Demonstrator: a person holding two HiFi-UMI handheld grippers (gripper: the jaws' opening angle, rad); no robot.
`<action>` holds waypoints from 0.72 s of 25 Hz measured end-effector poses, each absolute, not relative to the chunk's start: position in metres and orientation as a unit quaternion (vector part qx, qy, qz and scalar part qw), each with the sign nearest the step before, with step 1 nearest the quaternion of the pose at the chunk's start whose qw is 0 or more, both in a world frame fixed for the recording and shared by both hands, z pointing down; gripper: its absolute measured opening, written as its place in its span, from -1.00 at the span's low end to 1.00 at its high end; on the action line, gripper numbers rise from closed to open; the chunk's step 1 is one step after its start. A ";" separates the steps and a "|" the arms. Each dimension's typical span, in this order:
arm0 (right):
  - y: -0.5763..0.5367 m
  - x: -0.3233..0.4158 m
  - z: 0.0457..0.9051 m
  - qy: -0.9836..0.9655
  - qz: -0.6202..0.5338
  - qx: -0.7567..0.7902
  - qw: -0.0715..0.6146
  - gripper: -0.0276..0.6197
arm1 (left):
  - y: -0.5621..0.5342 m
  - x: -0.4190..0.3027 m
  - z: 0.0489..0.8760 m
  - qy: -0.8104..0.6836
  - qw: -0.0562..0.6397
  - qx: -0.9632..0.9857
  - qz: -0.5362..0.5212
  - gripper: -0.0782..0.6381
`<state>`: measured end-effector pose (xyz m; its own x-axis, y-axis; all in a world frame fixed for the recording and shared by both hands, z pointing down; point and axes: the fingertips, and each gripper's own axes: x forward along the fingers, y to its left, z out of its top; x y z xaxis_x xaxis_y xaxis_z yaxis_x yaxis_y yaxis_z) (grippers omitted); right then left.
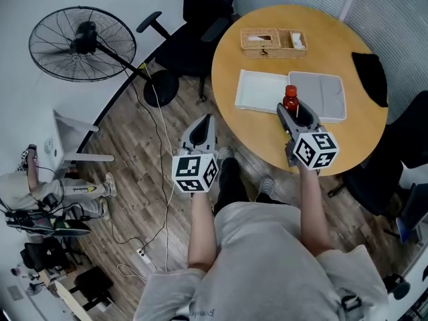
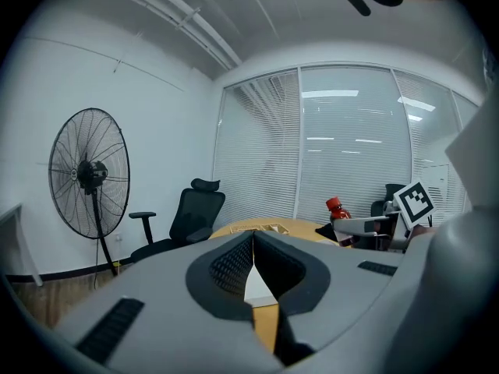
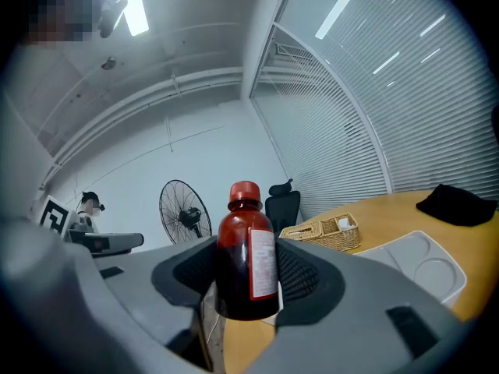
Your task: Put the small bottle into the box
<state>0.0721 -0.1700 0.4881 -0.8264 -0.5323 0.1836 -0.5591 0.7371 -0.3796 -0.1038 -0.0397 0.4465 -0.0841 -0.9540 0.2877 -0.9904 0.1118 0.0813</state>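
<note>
right gripper (image 1: 292, 112): jaws clamped on the small bottle (image 1: 290, 99); bottle upright, red cap above the jaws | left gripper (image 1: 200, 134): jaws pressed together, nothing between | box (image 1: 259, 91): open on the worktop (image 1: 334, 39) just ahead of the right jaws; wicker basket (image 1: 274, 42) farther ahead, white packets in its right compartment

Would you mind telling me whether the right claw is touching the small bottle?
Touching. The right gripper view shows the right claw closed on the bottle, both pads against its sides.
</note>
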 end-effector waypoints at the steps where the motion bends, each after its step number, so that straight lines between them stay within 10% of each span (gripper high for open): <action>1: -0.173 0.069 0.488 -0.930 0.214 0.297 0.032 -0.21 | -0.047 -0.106 0.446 -0.727 0.135 0.670 0.070 -0.70; 18: -0.258 0.059 0.507 -0.863 0.236 0.444 0.044 -0.21 | -0.215 -0.132 0.457 -0.596 0.142 0.785 0.091 -0.70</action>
<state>0.0590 -0.2583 0.5072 -0.6011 -0.7464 0.2856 -0.7880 0.4940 -0.3674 -0.1317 -0.2153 0.4567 0.2728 -0.9099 0.3126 -0.9617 -0.2492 0.1141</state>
